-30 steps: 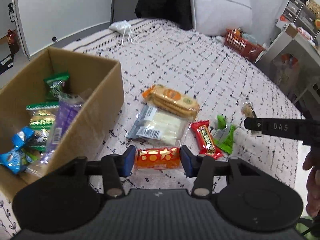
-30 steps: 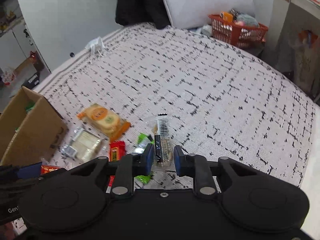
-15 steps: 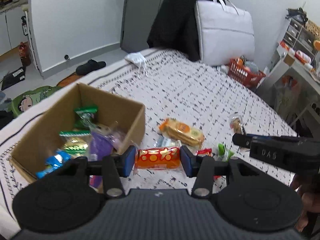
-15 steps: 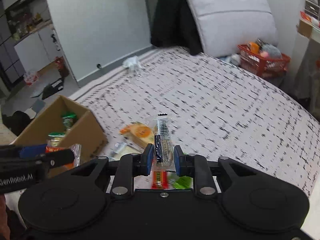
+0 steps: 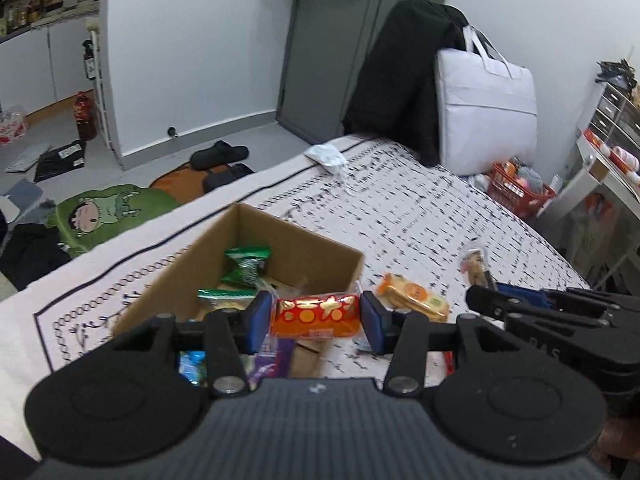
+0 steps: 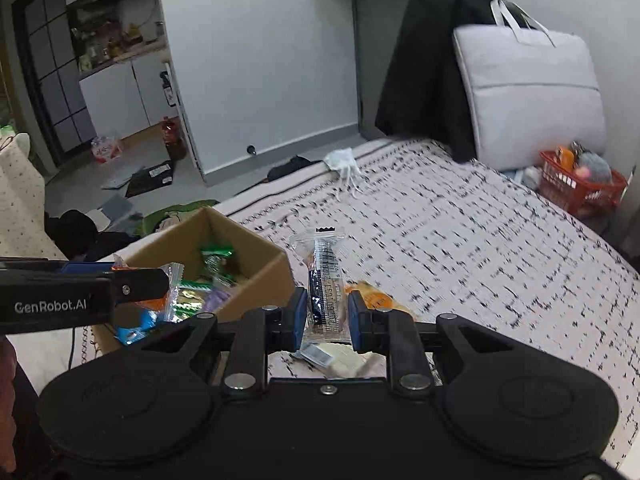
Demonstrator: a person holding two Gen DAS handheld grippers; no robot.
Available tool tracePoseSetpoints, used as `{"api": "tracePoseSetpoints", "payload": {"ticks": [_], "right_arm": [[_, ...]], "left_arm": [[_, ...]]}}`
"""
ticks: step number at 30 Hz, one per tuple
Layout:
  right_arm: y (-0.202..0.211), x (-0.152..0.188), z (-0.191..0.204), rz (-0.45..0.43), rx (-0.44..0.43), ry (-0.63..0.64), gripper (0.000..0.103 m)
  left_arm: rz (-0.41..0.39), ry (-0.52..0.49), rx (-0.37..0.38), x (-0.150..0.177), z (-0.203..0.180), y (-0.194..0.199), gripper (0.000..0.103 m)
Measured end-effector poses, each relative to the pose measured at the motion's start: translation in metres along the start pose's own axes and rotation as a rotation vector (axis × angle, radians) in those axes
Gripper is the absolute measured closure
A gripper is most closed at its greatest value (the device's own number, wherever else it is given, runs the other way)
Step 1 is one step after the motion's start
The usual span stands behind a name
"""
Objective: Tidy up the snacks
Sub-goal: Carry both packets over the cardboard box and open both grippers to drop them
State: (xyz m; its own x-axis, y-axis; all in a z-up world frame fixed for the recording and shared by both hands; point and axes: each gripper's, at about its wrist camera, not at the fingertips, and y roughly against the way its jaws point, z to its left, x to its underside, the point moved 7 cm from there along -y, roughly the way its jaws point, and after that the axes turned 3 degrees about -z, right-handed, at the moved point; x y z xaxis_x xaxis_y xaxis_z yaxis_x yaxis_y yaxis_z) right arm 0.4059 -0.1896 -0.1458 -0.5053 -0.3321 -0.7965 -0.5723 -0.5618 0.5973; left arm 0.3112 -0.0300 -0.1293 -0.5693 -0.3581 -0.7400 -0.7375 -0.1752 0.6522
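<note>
Left tongs (image 5: 316,316) gripped an orange snack pack (image 5: 316,315) above the cardboard box (image 5: 280,240); right tongs (image 6: 328,312) clasped a clear-wrapped biscuit (image 6: 324,284), which risked falling outside if released early.

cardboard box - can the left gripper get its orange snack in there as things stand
Probably yes: the left gripper, shut on the orange snack, is above the cardboard box, whose top is open, with nothing seen between them.

A lived-in home bedroom is shown: a bed (image 5: 420,216) covered by a patterned spread, slippers (image 5: 219,151) left on the floor by a grey door (image 5: 320,48), a dark coat (image 6: 424,68) draped over a white quilted bag (image 6: 528,96), and a red basket (image 6: 580,188) beside the bed.
</note>
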Motion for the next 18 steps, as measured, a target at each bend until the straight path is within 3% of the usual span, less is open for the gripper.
{"api": "tracePoseSetpoints", "payload": {"ticks": [18], "right_arm": [[0.003, -0.01, 0.036, -0.06, -0.044, 0.019, 0.081]], "left_arm": [[-0.029, 0.084, -0.074, -0.01, 0.058, 0.0, 0.056]]}}
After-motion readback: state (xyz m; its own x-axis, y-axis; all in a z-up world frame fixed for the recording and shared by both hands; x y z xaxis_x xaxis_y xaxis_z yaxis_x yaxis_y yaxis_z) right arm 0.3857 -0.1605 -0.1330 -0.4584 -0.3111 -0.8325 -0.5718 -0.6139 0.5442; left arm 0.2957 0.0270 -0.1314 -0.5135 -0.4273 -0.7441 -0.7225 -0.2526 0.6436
